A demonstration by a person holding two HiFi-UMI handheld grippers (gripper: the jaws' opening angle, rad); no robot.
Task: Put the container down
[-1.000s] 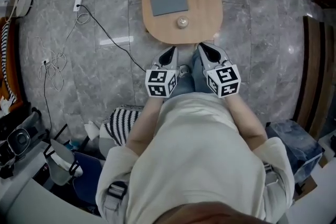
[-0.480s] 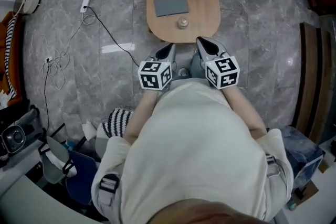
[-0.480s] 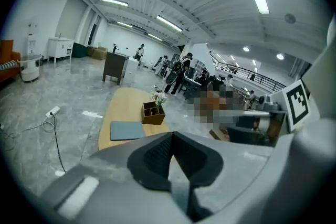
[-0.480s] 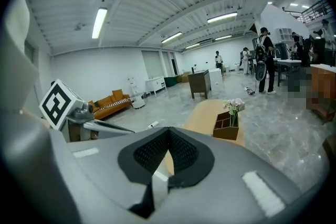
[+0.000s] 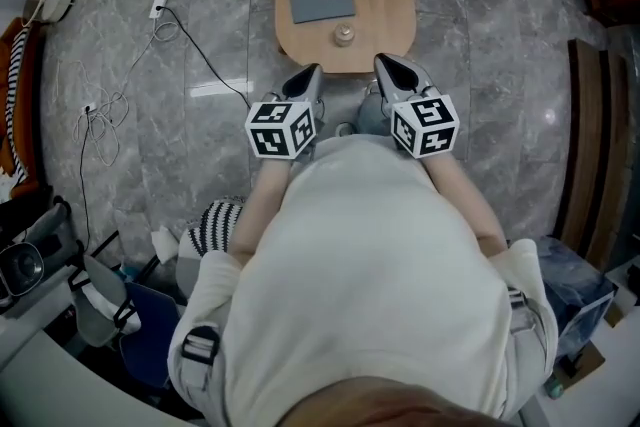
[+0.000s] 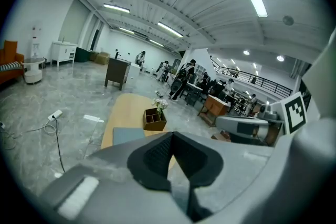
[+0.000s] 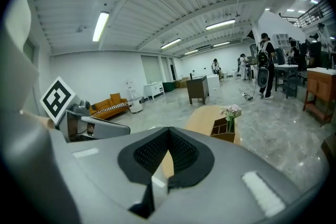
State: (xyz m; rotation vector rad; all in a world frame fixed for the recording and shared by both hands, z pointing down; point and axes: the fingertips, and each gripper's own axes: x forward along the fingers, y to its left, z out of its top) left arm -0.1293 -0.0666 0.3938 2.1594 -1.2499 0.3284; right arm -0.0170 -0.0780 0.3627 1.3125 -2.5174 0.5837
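L gripper (image 5: 311, 73), R gripper (image 5: 386, 64) closed, empty

Both grippers have risen toward the head camera over the last second; the left gripper (image 5: 311, 72) now sits higher and further left in the head view, and the left cube (image 5: 280, 128) looks a little larger; the right gripper (image 5: 384, 62) has climbed as well, carrying the right cube (image 5: 425, 125) higher in the frame; the gap between the two cubes has widened; the fingers, earlier just short of the tabletop (image 5: 385, 15), now reach its near edge in that view; less of the person's jeans (image 5: 368, 115) shows between the grippers; the pale shirt (image 5: 370, 275) fills more of the picture.
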